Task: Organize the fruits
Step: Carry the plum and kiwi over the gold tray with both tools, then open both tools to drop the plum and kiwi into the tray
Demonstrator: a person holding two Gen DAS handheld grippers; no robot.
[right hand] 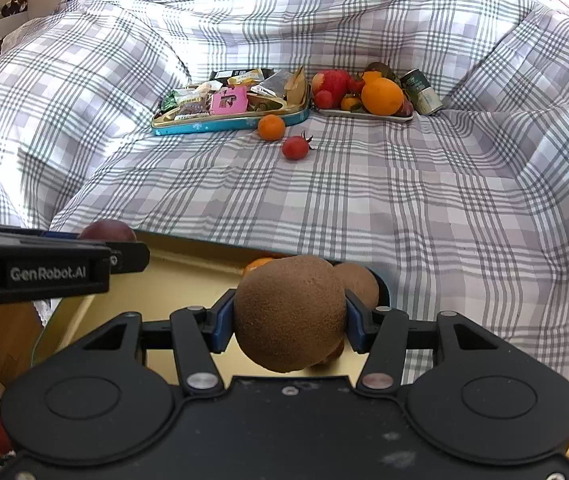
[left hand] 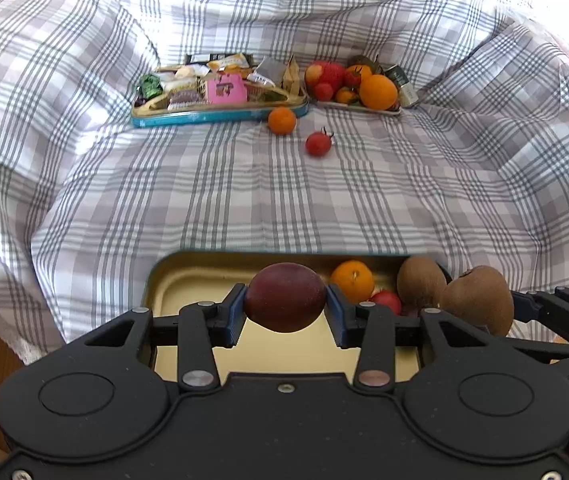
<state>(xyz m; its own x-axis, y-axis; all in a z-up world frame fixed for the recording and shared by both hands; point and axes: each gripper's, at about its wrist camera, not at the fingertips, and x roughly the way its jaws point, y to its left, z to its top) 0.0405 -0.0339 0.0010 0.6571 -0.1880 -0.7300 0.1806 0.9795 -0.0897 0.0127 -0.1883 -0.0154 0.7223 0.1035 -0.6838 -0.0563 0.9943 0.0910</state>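
Surface: checked cloth (left hand: 284, 200), rumpled, draped over a soft seat; wooden floor at the near corners.
Left gripper (left hand: 284, 308): clamped on a dark red plum (left hand: 284, 302), both blue pads pressed to its sides, poised over the near tin.
Right gripper (right hand: 290, 316): closed on a brown kiwi (right hand: 290, 312), held above the right end of the same tin.
Near tin (left hand: 188, 280): gold inside, teal rim; already holds a small orange (left hand: 352, 284), a red tomato (left hand: 386, 302) and a second kiwi (left hand: 420, 286), all bunched at the right end; left half bare.
Done so far: three fruits sorted, two more in hand and seemingly about to be set down.
Loose on the cloth, farther off: a mandarin (left hand: 281, 120) and a cherry tomato (left hand: 318, 144), near each other, just in front of the far trays.
Far snack tin (left hand: 220, 114): packets only.
Far fruit tray (left hand: 358, 108): strawberries and oranges piled, a can (left hand: 404, 86) beside it.
Left to do: likely the two held fruits, then the two loose ones; whether the far tray gets emptied, cannot tell.
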